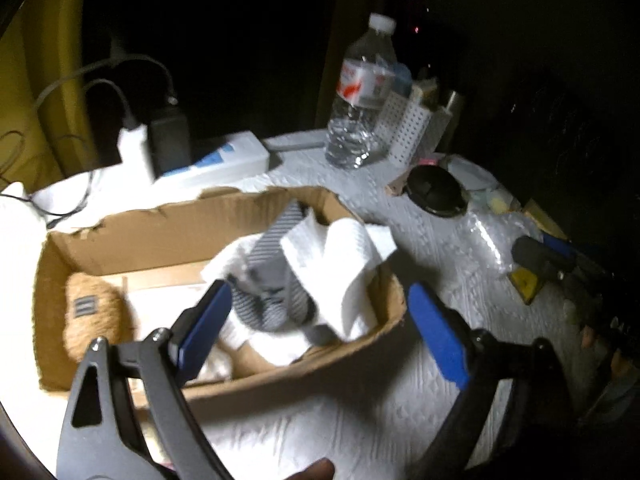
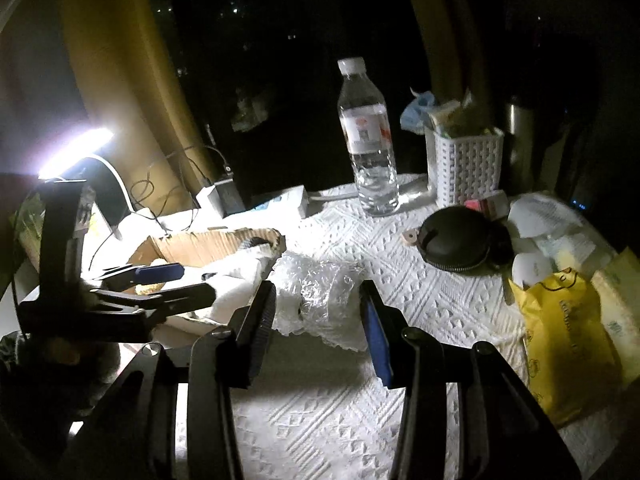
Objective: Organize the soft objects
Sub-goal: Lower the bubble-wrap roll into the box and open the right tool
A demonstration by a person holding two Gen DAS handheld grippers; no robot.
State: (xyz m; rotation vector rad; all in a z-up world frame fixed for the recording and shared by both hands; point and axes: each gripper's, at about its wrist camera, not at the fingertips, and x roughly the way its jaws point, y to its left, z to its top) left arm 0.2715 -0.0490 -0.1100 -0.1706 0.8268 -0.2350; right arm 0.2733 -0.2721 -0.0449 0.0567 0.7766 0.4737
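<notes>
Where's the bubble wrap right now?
In the right wrist view the bubble wrap lies on the white table cover, between the right gripper's fingers, just right of the cardboard box.

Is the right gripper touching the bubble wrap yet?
Cannot tell. In the right wrist view the right gripper has its jaws on either side of the bubble wrap, but glare and blur hide whether either jaw presses it.

Domestic room at night, dimly lit. A worktop covered in white embossed cloth (image 2: 320, 420) carries household clutter: a clear plastic water bottle (image 2: 368, 140) at 12 o'clock, a white perforated plastic basket (image 2: 466, 168) at 1 o'clock, a white power strip with chargers (image 1: 192, 156) at 10 o'clock, a lit desk lamp (image 2: 76, 152), yellow curtains (image 2: 116, 60) behind.
</notes>
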